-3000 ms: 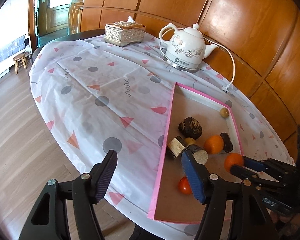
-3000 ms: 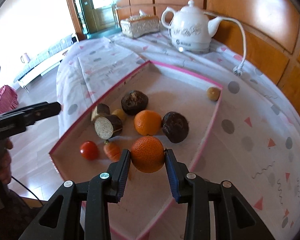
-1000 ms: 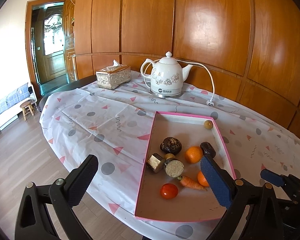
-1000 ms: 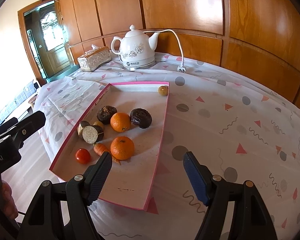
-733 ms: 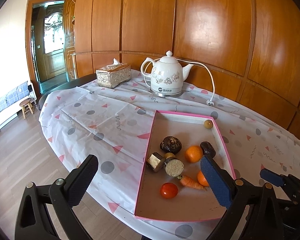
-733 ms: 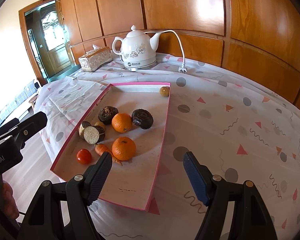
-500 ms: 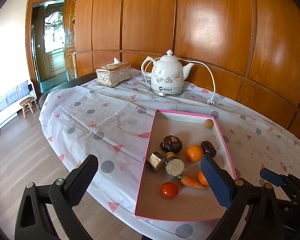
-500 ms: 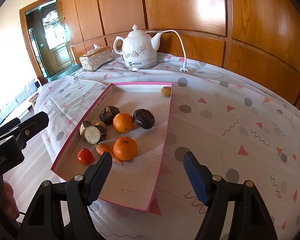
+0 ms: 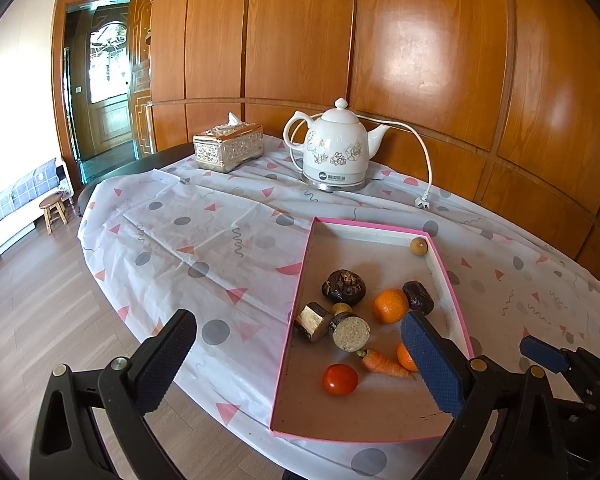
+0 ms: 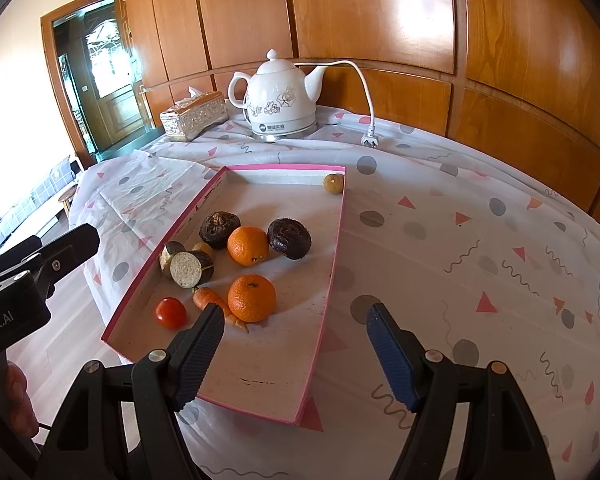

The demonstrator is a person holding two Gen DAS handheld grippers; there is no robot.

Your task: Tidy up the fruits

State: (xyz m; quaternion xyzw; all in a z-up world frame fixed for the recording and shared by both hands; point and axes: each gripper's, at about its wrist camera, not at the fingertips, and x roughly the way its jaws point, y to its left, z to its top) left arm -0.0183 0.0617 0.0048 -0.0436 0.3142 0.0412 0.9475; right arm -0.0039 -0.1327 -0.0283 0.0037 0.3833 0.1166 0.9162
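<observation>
The right gripper (image 10: pixel 294 354) hangs over the near end of the pink tray (image 10: pixel 327 284). Its jaws are wide open and hold nothing. An orange (image 10: pixel 252 298) lies in the tray just past the tip of its left finger (image 10: pixel 198 350), not touching it. A small carrot (image 10: pixel 212 300) touches that orange, and a red tomato (image 10: pixel 171 312) sits near the carrot. A second orange (image 10: pixel 248 245) lies farther back, between two dark brown fruits.

The left gripper (image 9: pixel 296 364) is wide open too, with nothing in it. It hangs by the near left side of the tray (image 9: pixel 290 344). The tomato (image 9: pixel 339 379) shows between its fingers, lower down in the tray
</observation>
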